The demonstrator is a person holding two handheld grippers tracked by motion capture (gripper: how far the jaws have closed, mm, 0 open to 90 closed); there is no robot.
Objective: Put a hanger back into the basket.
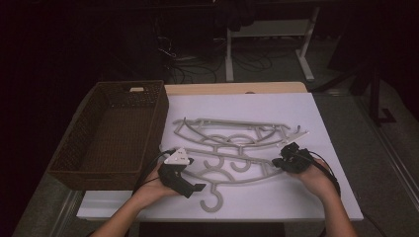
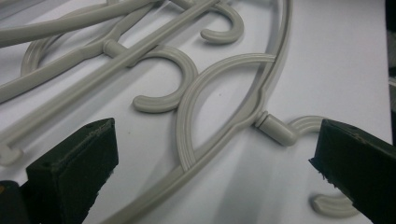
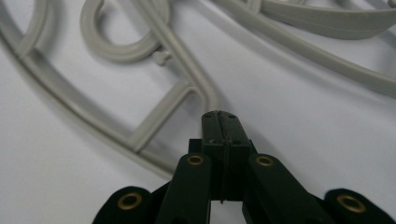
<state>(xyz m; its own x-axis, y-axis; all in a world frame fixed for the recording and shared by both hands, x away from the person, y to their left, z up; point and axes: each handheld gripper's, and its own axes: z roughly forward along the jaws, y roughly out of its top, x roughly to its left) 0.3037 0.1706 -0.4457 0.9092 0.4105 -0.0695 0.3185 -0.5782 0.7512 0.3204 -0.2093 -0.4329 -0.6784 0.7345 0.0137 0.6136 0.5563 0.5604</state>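
Several grey plastic hangers lie overlapping on the white tabletop (image 1: 296, 200). The nearest hanger (image 1: 249, 178) has its hook (image 1: 212, 202) pointing toward the person. My left gripper (image 1: 195, 175) is at that hanger's left end, jaws open wide. In the left gripper view (image 2: 215, 140) the hanger's lower rail and hook neck (image 2: 275, 129) lie between the two pads, untouched. My right gripper (image 1: 282, 159) is at the hanger's right end. In the right gripper view (image 3: 220, 116) its jaws are pressed together, tips right at the hanger's arm (image 3: 187, 70); nothing shows between them.
A brown wicker basket (image 1: 94, 177), empty, stands along the left side of the table. More hangers (image 1: 227, 126) lie behind the nearest one. A strip of wood (image 1: 237, 88) shows at the table's far edge. Dark floor, cables and table legs lie beyond.
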